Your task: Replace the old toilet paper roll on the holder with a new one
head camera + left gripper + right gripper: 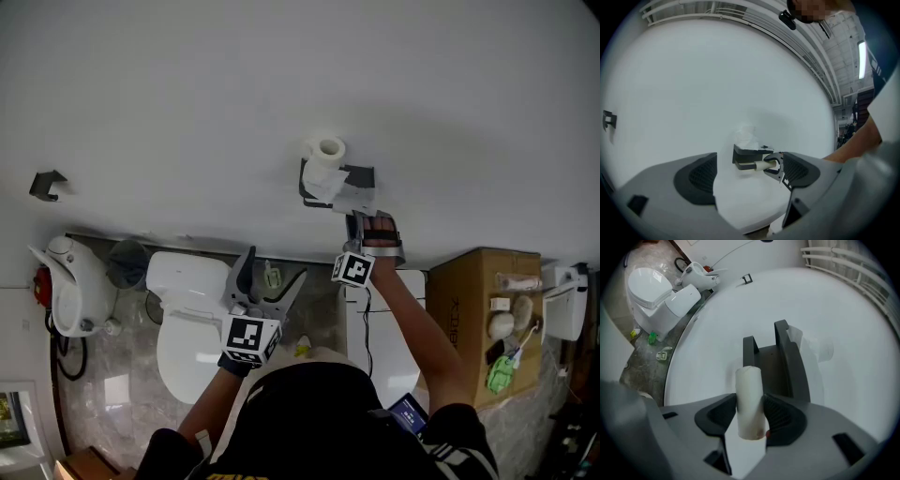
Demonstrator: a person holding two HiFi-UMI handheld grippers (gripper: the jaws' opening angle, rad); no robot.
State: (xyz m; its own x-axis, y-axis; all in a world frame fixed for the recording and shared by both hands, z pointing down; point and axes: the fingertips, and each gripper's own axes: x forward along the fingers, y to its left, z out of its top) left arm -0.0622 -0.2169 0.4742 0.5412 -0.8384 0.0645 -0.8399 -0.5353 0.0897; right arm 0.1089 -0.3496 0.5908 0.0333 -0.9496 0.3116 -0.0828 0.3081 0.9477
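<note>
A black wall holder [339, 184] carries a full white paper roll [325, 153] on its top shelf. In the right gripper view, my right gripper [750, 412] is shut on the bare cardboard tube [749, 397], whose far end meets the holder's arm [749, 351]. The right gripper [357, 219] reaches up to the holder from below. My left gripper [272, 274] hangs back over the toilet, open and holding nothing. In the left gripper view, between the left gripper's [750, 174] fingers, I see the holder [747, 154], the tube [763, 166] and the full roll [744, 136].
A white toilet [190, 323] stands below left, with a white wall fixture [70, 281] and a grey bin [127, 262] beside it. At the right a cardboard box [473, 309] carries small items. A small black hook [47, 184] sits on the wall at the left.
</note>
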